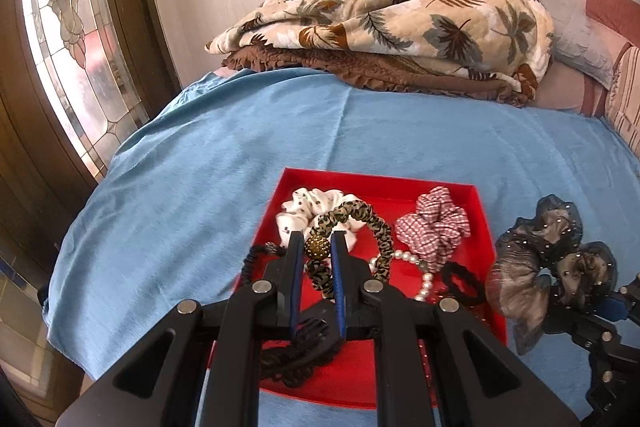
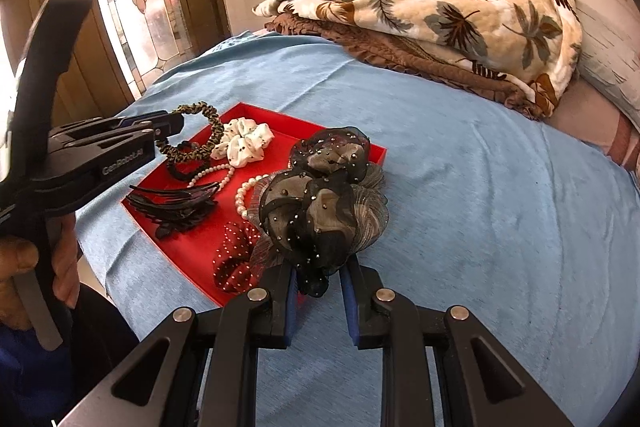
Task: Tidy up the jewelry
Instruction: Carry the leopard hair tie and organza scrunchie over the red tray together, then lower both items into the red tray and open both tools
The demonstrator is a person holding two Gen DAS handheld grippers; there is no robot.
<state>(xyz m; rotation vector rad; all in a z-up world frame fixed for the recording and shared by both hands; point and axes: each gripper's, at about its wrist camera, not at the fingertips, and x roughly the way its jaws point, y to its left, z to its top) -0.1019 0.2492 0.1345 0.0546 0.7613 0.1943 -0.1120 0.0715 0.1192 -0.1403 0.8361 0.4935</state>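
My left gripper [image 1: 317,247] is pinched on the leopard-print hair tie [image 1: 362,223] right at its gold glitter bead [image 1: 317,247], which sits squeezed between the two fingertips; the rest of the loop curls off to the right of the tips and down between the fingers. Directly beneath this tool lies the red tray [image 1: 376,183] on the blue bedspread [image 1: 224,147]. Just beyond my left fingertips is the white dotted scrunchie [image 1: 304,207], and ahead to their right the red gingham scrunchie [image 1: 434,227]. A string of pearls [image 1: 416,267] and a thin black elastic [image 1: 464,283] lie to the right of the left fingers, and a black claw clip [image 1: 296,351] sits under the tool, close to me. My right gripper [image 2: 318,275] is clamped on the stem of a sheer black organza scrunchie [image 2: 320,195] with small studs, whose ruffles billow up in front of the tips and hide part of the tray. In the right wrist view a dark red dotted scrunchie [image 2: 234,263] lies just left of these fingers, inside the tray near its nearest corner. Well beyond both tools, a folded leaf-print blanket [image 1: 400,15] is piled against the wall. In the same view my hand [image 2: 24,267] grips the left tool's handle at far left.
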